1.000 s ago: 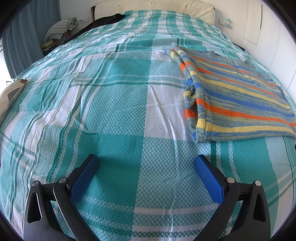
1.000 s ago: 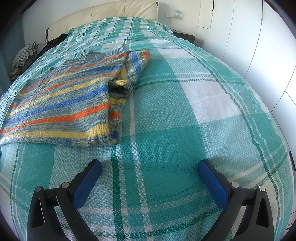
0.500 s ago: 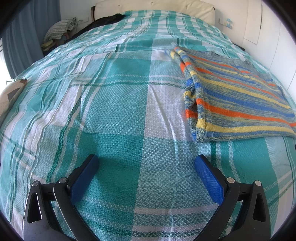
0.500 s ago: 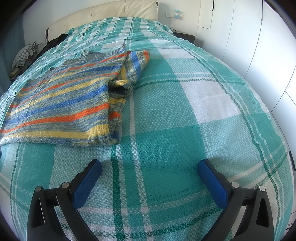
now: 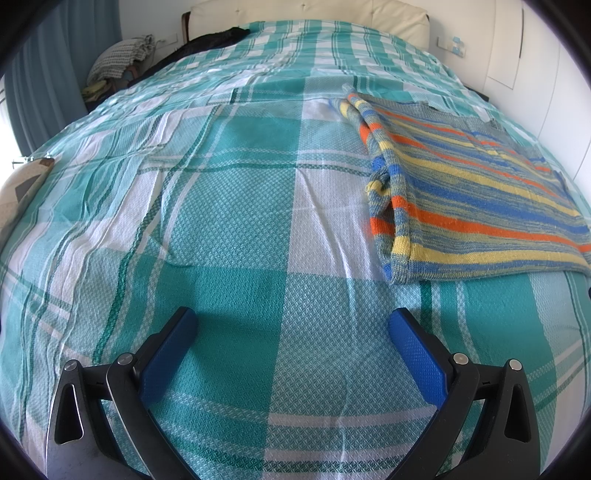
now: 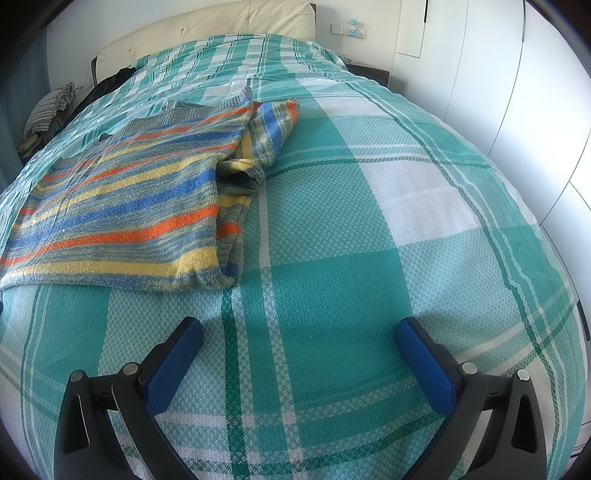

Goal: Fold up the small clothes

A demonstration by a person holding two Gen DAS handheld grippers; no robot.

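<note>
A small knitted sweater with blue, orange, yellow and grey stripes (image 5: pixel 472 192) lies flat on the bed, its sleeves tucked in along both side edges. In the left wrist view it is at the right. In the right wrist view the sweater (image 6: pixel 129 206) is at the left. My left gripper (image 5: pixel 291 325) is open and empty, low over the bedspread, left of the sweater's near corner. My right gripper (image 6: pixel 299 332) is open and empty, low over the bedspread, right of the sweater's near corner.
The bed is covered by a teal and white checked bedspread (image 5: pixel 229 221). A cream headboard (image 6: pixel 221 29) stands at the far end. Dark clothing (image 5: pixel 210 38) and a folded checked cloth (image 5: pixel 122 55) lie at the far left. White wardrobe doors (image 6: pixel 517 92) stand to the right.
</note>
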